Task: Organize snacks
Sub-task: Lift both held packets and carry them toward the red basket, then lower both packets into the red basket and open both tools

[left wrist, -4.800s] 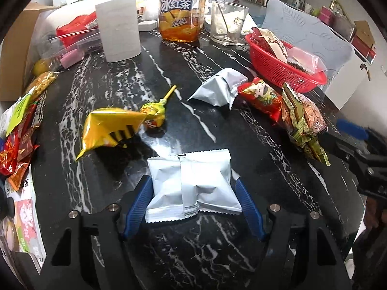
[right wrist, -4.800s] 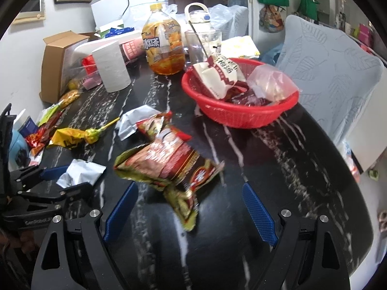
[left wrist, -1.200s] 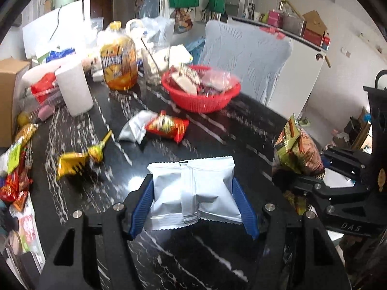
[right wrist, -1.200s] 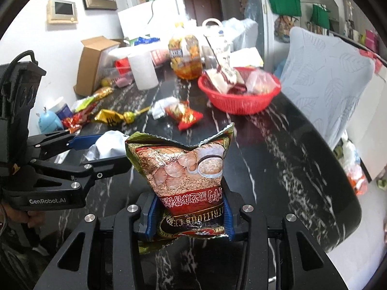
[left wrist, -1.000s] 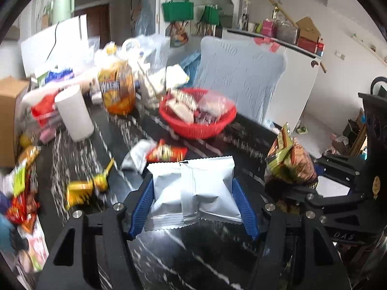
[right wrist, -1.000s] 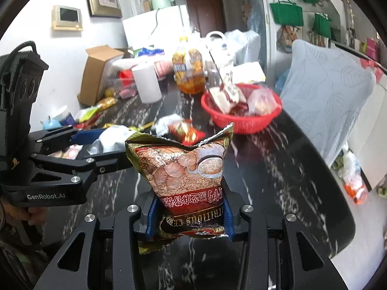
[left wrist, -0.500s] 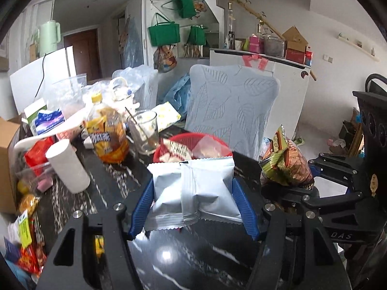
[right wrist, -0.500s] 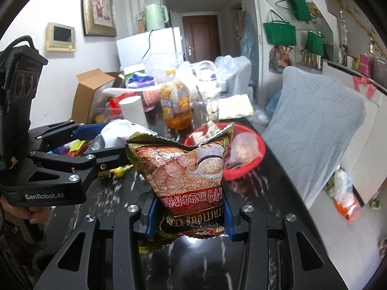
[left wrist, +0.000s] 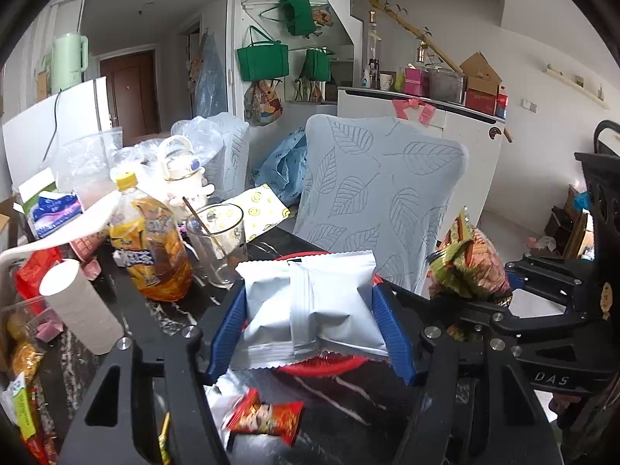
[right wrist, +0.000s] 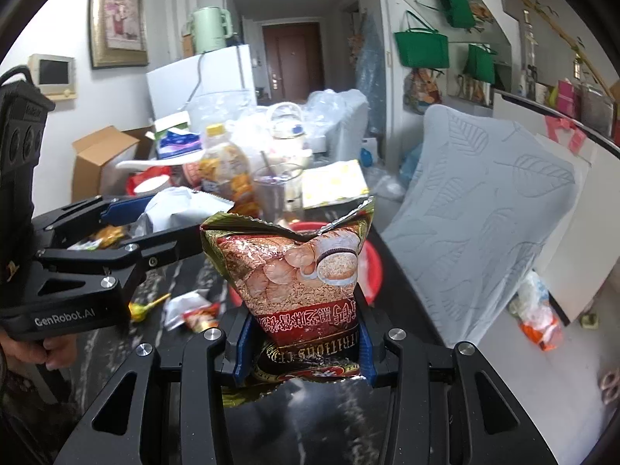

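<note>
Left tool: closed on silver snack packet, pinched across its width, lifted clear of the dark marbled surface.

Right tool: closed on brown-and-red chip bag, gripped at the lower end, crimped top standing up ahead of the tips.

Red basket: directly ahead of and below both tools, largely hidden behind the held packs.

Handling, judged: both packs light, soft, air-filled; foil likely slippery; contents brittle, so a gentle pinch at the flat body or seam rather than a hard squeeze.

Loose on surface below left tool: small red snack packet, still unsorted.

Left of left tool: tea bottle, glass, paper roll.
</note>
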Motion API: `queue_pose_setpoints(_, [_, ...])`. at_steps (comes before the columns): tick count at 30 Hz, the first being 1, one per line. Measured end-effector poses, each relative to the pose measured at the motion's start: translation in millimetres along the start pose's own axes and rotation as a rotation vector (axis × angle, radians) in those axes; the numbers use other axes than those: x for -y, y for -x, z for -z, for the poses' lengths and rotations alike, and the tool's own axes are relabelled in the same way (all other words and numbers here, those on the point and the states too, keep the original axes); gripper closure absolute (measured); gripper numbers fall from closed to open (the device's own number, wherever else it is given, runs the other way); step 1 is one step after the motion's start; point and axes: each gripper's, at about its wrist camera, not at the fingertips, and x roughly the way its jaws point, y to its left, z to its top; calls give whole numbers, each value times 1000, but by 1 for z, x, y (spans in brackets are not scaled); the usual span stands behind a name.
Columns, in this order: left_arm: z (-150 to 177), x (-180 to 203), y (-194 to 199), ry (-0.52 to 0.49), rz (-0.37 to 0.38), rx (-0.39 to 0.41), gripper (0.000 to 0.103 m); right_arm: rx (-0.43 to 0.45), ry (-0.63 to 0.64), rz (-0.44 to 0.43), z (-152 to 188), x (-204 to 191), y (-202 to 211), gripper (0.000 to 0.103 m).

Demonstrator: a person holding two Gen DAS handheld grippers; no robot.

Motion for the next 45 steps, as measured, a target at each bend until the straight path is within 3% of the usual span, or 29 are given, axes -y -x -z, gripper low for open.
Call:
queue_pose_setpoints(15, [16, -2, -89, 29, 35, -96, 39, -78, -54, 61, -1, 32, -53, 61])
queue_pose_setpoints(21, [40, -7, -125, 80, 66, -235, 39, -107, -65, 64, 4, 36, -66, 61])
queue_pose_setpoints(26, [46, -3, -129, 46, 21, -230, 39, -120, -70, 59, 7, 37, -72, 61])
queue_pose_setpoints(33, [43, 1, -128, 39, 42, -261, 39, -126, -81, 53, 9, 40, -73, 61])
queue_pose_setpoints(38, [36, -2, -119, 47, 23, -218, 1, -120, -85, 57, 7, 42, -70, 61])
queue_pose_setpoints(45, [22, -8, -84, 53, -26, -140, 1, -114, -92, 49, 4, 42, -69, 61])
